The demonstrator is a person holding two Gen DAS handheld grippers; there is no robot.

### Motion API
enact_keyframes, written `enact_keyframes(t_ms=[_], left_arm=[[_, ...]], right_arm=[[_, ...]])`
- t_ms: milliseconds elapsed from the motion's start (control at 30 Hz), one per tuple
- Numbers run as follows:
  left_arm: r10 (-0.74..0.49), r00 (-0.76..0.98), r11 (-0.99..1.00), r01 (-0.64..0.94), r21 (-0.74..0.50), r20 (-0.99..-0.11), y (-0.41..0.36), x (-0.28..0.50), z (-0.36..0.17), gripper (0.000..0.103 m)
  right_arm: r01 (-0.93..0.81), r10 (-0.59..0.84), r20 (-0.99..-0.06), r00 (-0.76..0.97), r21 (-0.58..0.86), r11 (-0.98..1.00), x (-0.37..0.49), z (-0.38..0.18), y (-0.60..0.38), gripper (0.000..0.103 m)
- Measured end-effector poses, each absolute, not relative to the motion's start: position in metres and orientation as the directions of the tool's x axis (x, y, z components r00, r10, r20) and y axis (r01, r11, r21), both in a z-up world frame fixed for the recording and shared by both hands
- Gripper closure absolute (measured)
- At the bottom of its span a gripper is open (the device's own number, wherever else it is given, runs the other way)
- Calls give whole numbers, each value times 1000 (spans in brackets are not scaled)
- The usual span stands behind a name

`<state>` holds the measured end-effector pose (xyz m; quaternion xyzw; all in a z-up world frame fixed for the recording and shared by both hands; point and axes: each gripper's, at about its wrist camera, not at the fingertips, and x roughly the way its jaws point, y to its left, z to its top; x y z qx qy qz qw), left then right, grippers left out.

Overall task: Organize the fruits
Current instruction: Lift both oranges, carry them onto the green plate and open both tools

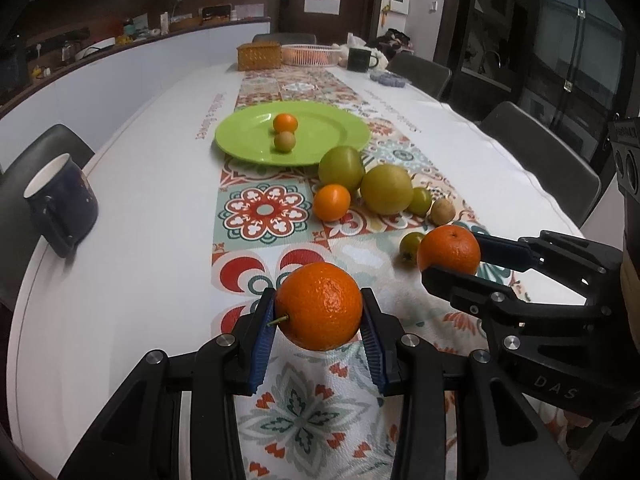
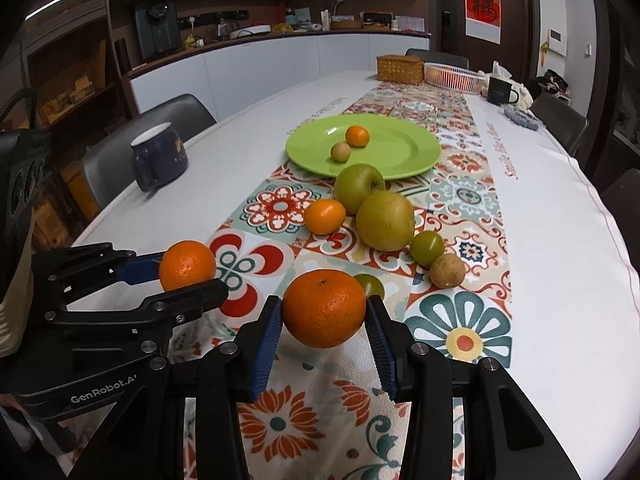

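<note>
Left tongs (image 1: 319, 316): closed on an orange (image 1: 319, 306), lifted off the table (image 1: 140, 184), nearest, short of the green plate (image 1: 292, 133).
Right tongs (image 2: 324, 318): clamped on a second orange (image 2: 324, 308), likewise short of the plate.
Loose fruits (image 1: 386, 189): seven left on the runner, just before the plate.
Plate: two small fruits (image 1: 285, 132) placed; most sorting apparently ahead.

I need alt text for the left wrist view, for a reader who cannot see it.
The left gripper holds an orange above a patterned table runner, while the right gripper holds another orange. Behind, loose fruits lie near a green plate.
</note>
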<state>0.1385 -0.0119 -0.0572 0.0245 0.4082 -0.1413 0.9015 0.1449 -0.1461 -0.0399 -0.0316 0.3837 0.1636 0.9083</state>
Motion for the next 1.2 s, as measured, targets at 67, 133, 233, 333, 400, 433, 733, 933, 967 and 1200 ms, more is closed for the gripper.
enact_keyframes(t_ms=[67, 133, 233, 333, 400, 433, 733, 933, 967, 1200], left_arm=[[-236, 631, 960, 270, -76, -739, -13, 137, -52, 63], [-233, 641, 962, 263, -77, -732, -12, 134, -46, 63], [-230, 658, 964, 256, -74, -717, -12, 131, -35, 63], [-229, 680, 963, 263, -60, -697, -13, 127, -21, 63], [-229, 698, 962, 268, -49, -678, -14, 126, -12, 63], [-228, 705, 962, 268, -46, -672, -14, 126, -8, 63], [-213, 770, 967, 253, -18, -601, -13, 141, 32, 63], [-199, 816, 971, 239, 3, -543, -15, 159, 57, 63], [-198, 820, 971, 238, 5, -538, -15, 163, 60, 63], [-197, 834, 973, 232, 4, -515, -14, 195, 78, 63]], right_arm=[[-316, 276, -694, 665, 73, 946, 142, -33, -148, 59], [-311, 277, -680, 679, 75, 947, 140, -25, -149, 59], [-307, 278, -659, 699, 75, 949, 138, -14, -152, 59], [-303, 275, -636, 721, 68, 950, 136, -3, -154, 59], [-302, 275, -621, 734, 66, 951, 135, 4, -155, 59], [-300, 275, -614, 740, 65, 952, 136, 7, -155, 59], [-297, 279, -550, 787, 58, 953, 151, 44, -157, 59], [-292, 290, -526, 799, 82, 953, 169, 61, -160, 59], [-290, 291, -523, 801, 85, 953, 174, 64, -160, 59], [-295, 294, -510, 808, 81, 952, 204, 81, -158, 59]])
